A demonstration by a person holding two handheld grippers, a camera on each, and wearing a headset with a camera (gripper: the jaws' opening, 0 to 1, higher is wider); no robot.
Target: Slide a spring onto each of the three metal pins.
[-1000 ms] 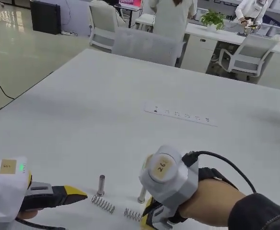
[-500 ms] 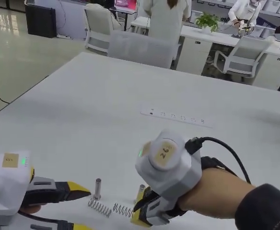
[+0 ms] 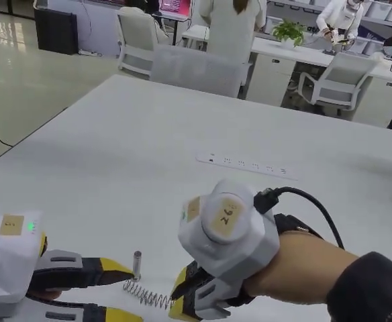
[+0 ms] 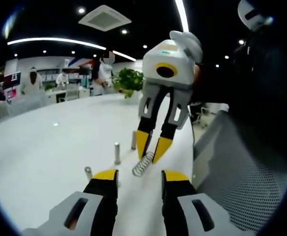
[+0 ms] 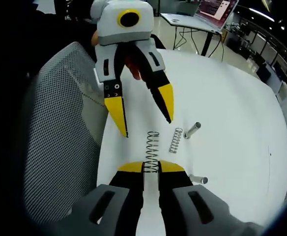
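On the white table (image 3: 182, 127), my right gripper (image 5: 151, 168) is shut on the near end of a spring (image 5: 152, 147) that lies flat and points away from it. A second spring (image 5: 175, 140) lies just right of it. One metal pin (image 5: 192, 130) is beyond that spring, and another pin (image 5: 198, 180) is to the right. My left gripper (image 4: 140, 175) is open and faces the right gripper (image 4: 152, 147) and the held spring (image 4: 142, 164). Three upright pins (image 4: 117, 152) stand to its left. In the head view, a pin (image 3: 137, 263) and a spring (image 3: 145, 294) lie between the left gripper (image 3: 119, 293) and the right gripper (image 3: 180, 305).
A flush power strip (image 3: 246, 163) sits in the table's middle. Grey office chairs (image 3: 196, 67) stand at the far edge, with people and desks behind. A mesh chair back (image 5: 60, 123) is close to the table's near edge.
My right gripper has moved left with its spring, toward the other spring and the left gripper. It now hides the pin that stood beside it. The left gripper has edged to the right.
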